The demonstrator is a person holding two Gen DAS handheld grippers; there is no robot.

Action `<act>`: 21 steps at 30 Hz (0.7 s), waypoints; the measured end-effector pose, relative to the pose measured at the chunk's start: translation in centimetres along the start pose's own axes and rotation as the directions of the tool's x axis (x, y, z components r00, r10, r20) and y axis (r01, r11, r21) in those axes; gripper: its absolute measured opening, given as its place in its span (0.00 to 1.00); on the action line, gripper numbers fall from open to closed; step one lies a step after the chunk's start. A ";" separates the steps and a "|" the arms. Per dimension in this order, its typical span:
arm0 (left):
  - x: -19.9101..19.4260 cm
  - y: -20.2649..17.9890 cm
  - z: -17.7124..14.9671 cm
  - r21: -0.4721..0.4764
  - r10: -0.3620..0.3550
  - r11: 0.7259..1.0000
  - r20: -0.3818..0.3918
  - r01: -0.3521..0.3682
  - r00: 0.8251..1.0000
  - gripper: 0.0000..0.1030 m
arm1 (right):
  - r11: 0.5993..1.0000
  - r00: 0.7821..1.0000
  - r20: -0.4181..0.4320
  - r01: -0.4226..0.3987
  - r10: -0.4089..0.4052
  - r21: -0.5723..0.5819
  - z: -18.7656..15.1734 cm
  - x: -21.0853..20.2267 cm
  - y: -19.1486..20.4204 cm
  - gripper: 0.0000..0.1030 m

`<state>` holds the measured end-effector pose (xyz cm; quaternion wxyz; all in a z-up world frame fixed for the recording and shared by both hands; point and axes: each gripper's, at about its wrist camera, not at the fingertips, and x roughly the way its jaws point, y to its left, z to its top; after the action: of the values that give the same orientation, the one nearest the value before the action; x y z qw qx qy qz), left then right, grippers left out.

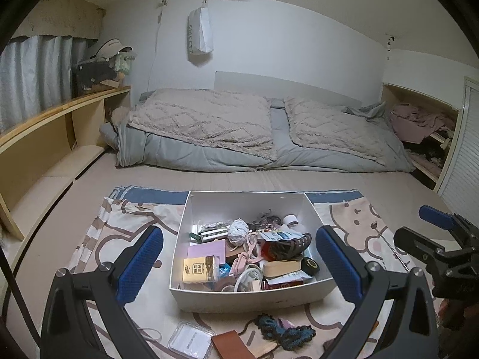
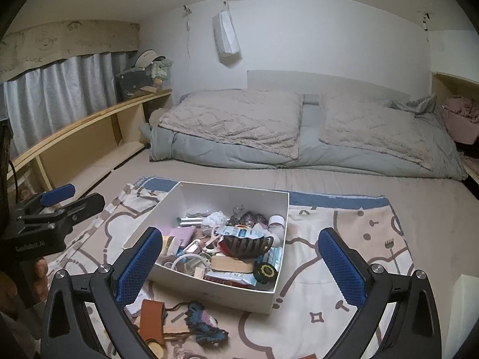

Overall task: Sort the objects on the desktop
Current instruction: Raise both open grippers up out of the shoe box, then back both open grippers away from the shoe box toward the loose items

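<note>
1. Box of small clutter sits on a patterned cloth on the bed.
2. Left gripper is spread wide, holding nothing.
3. Right gripper likewise gapes, holding nothing.

Open approach above crammed box

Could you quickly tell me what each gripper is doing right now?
Left gripper: open, holding nothing, above the white box.
Right gripper: open, holding nothing.

Both wrist views near shared box
</note>
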<state>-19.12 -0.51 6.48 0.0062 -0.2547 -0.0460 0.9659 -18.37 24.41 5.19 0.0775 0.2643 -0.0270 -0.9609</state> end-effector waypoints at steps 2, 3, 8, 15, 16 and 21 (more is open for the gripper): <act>-0.7 -0.2 -0.2 0.008 0.000 1.000 0.006 0.000 1.000 1.00 | 1.000 1.000 0.002 0.000 0.000 0.005 -0.1 -0.3 0.1 1.00; -1.0 -0.2 -0.3 0.011 0.000 1.000 0.008 0.000 1.000 1.00 | 1.000 1.000 0.001 0.003 -0.003 0.005 -0.2 -0.5 0.2 1.00; -2.2 -0.3 -0.6 0.015 -0.004 1.000 0.013 0.003 1.000 1.00 | 1.000 1.000 -0.005 0.004 -0.004 0.007 -0.7 -1.3 0.4 1.00; -3.0 -0.3 -1.0 0.007 -0.004 1.000 0.011 0.004 1.000 1.00 | 1.000 1.000 0.003 -0.002 0.001 0.023 -1.3 -2.4 0.4 1.00; -3.2 -0.3 -1.1 0.005 -0.003 1.000 0.013 0.003 1.000 1.00 | 1.000 1.000 0.004 -0.001 0.001 0.025 -1.4 -2.6 0.4 1.00; -4.3 -0.2 -1.4 0.007 0.002 1.000 0.030 -0.002 1.000 1.00 | 1.000 0.999 0.027 -0.021 0.020 0.022 -1.6 -3.5 0.7 1.00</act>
<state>-14.70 -0.33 7.39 0.0053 -0.2400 -0.0423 0.9698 -14.51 24.28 5.64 0.0840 0.2520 -0.0416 -0.9632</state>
